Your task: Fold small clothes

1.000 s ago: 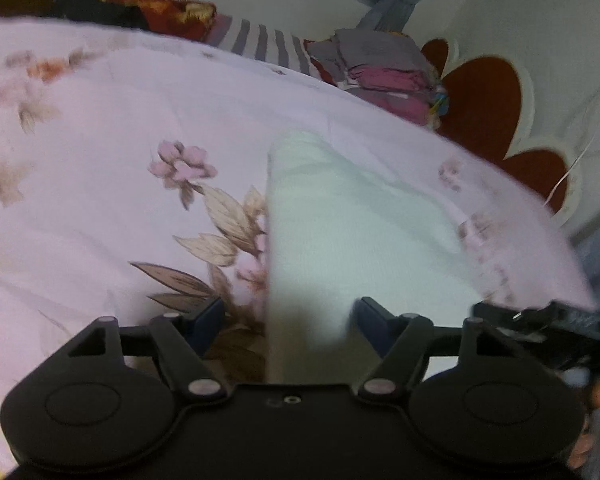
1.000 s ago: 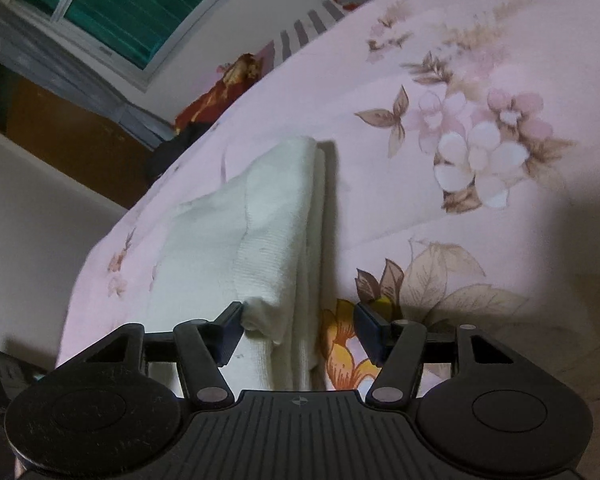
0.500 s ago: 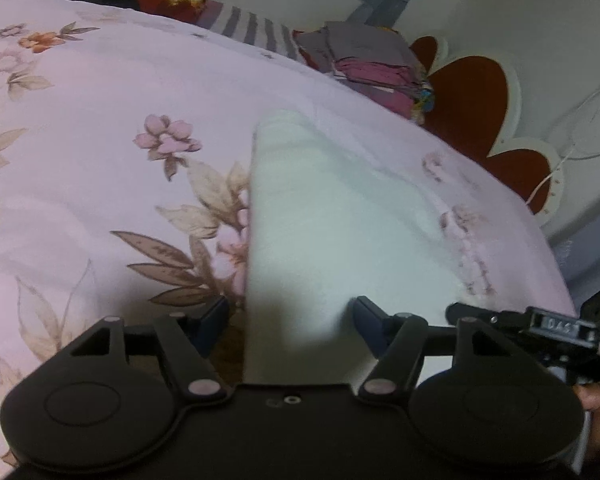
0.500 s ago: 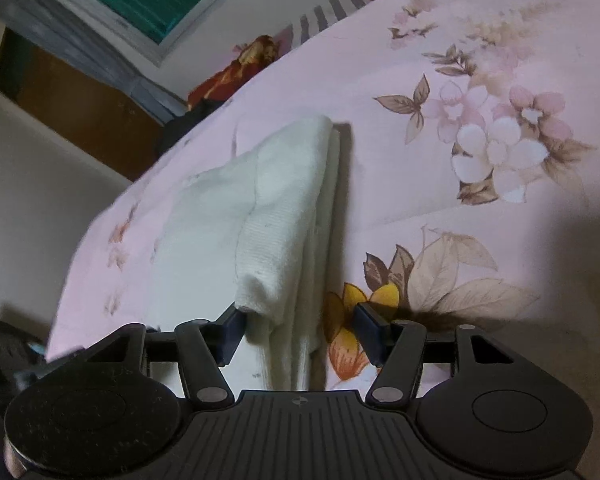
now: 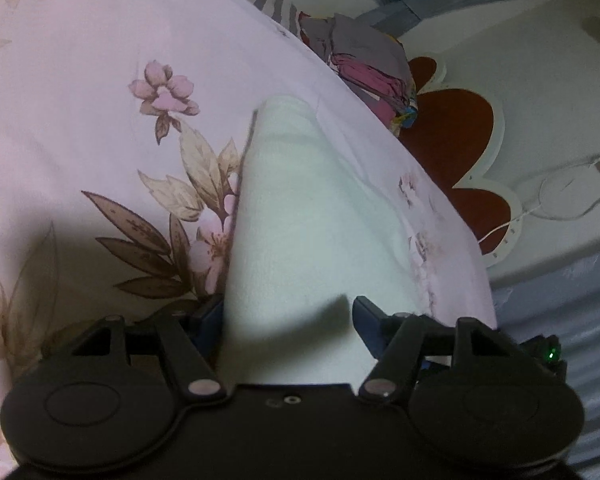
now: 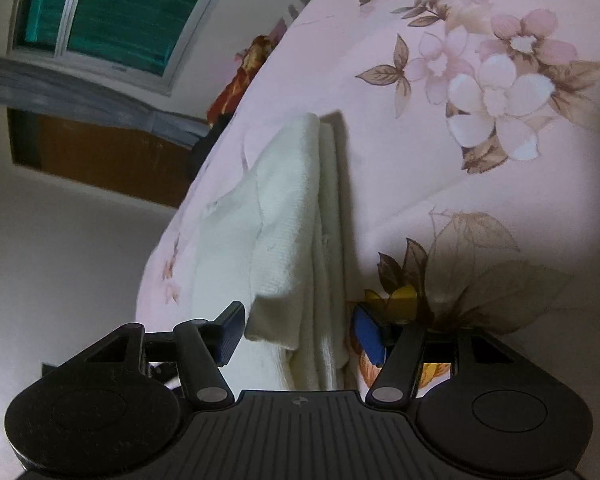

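A folded white garment (image 5: 300, 216) lies on a bed covered by a pink floral sheet (image 5: 80, 80), near the bed's edge. The left claw (image 5: 286, 316) stands part open with the garment's near end between its fingers; the left finger appears to touch the cloth edge, though blur prevents certainty. The right claw (image 6: 296, 330) is also part open, straddling the stacked layers at the garment's (image 6: 292, 216) near end without pressing them. A pile of clothes (image 5: 372, 64) sits farther back.
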A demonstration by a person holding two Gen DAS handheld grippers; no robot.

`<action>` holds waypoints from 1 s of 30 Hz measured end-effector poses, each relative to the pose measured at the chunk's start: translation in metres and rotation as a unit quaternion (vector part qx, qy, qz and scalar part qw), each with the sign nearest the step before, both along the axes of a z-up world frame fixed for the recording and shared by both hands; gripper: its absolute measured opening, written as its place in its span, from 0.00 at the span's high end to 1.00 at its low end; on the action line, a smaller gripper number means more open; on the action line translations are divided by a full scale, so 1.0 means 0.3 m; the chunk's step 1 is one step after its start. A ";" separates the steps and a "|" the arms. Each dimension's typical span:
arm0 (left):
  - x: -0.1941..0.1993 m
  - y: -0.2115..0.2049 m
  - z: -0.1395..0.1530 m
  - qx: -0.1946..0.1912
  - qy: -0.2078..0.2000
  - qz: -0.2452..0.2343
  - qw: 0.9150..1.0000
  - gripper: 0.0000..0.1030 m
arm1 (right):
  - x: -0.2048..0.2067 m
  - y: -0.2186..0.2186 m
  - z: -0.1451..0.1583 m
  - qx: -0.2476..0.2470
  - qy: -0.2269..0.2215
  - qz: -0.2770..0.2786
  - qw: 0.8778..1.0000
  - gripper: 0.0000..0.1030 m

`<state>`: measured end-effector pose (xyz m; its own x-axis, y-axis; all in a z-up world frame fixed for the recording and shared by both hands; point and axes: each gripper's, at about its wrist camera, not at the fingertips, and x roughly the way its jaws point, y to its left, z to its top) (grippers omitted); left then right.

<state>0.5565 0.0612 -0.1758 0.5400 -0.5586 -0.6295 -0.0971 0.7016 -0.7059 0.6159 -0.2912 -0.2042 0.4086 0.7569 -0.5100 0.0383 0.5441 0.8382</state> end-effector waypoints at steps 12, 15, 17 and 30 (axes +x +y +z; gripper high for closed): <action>0.065 -0.082 0.039 0.078 -0.004 0.013 0.997 0.66 | 0.039 0.150 0.041 -0.108 -0.048 0.045 0.992 0.65; 0.064 -0.148 0.087 0.142 -0.024 -0.001 0.990 0.70 | 0.016 0.182 0.071 -0.140 -0.068 0.058 0.986 0.71; 0.059 -0.195 0.127 0.190 -0.045 -0.020 0.981 0.71 | -0.003 0.178 0.099 -0.146 -0.073 0.055 0.985 0.71; -0.001 -0.148 0.243 0.226 -0.104 -0.073 0.966 0.73 | -0.114 0.291 0.219 -0.185 -0.114 0.028 0.976 0.72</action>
<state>0.5562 0.0169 -0.1028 0.6175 -0.3328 -0.7126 0.1377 0.9378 -0.3187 0.5817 -0.2039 -0.1384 0.5057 0.5629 -0.6538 -0.1647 0.8068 0.5673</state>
